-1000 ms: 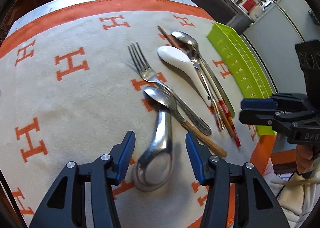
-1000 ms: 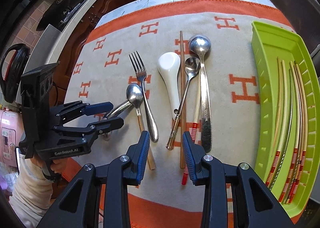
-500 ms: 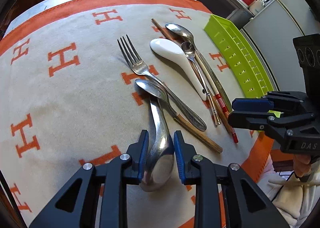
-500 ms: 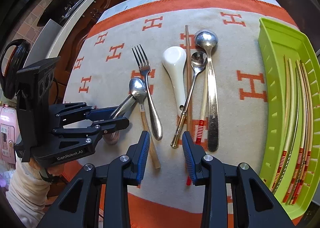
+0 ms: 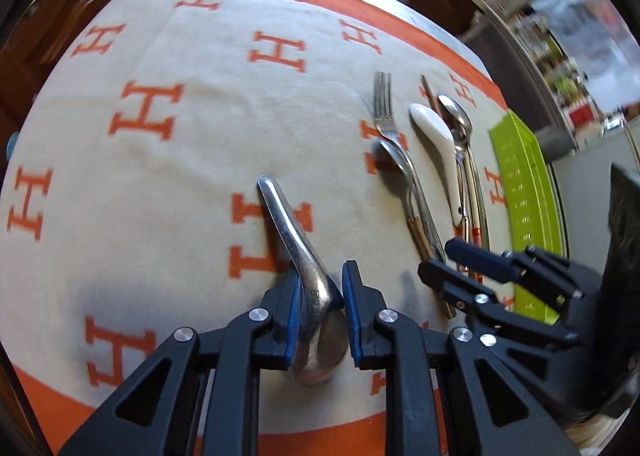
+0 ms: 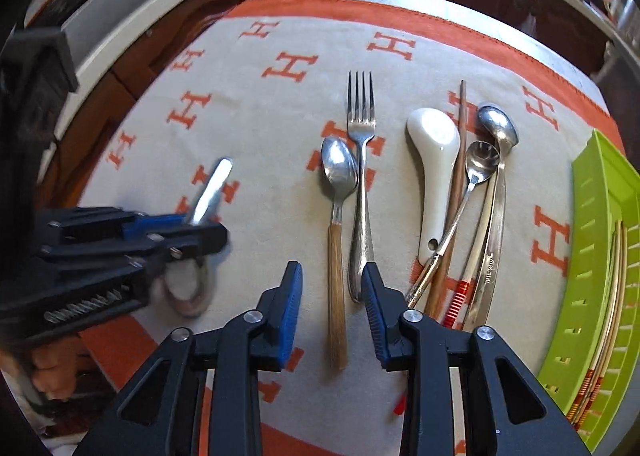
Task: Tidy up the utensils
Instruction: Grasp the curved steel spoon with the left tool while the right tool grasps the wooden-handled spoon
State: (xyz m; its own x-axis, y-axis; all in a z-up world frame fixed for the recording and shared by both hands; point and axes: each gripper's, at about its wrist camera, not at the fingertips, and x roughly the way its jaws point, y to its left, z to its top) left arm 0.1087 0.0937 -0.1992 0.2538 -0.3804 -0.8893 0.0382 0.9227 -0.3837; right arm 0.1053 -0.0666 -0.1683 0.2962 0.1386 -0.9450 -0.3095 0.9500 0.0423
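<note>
Because it is polished metal with a rounded bowl, the steel soup spoon (image 5: 308, 284) pinched between the jaws of the left gripper (image 5: 320, 308) looks stiff, fairly weighty and apt to slip; the grip sits at the neck where handle meets bowl, which seems sound, though the bowl could swing down. It hangs above the patterned cloth (image 5: 160, 175), handle pointing away, and its bowl is partly hidden by the blue pads, blurred too in the right wrist view. Further right lie the wooden-handled spoon (image 6: 338, 215) and the fork (image 6: 361, 175), touching side by side, both best taken mid-handle. The right gripper (image 6: 332, 308) hovers over their handles with jaws spread, holding nothing. Next, the white ceramic spoon (image 6: 434, 159) is likely brittle and slick. Beside it crossed chopsticks and steel spoons overlap, so which lies on top is hard to tell. The green tray (image 6: 596, 215), holding chopsticks, is cut off at the edge.
</note>
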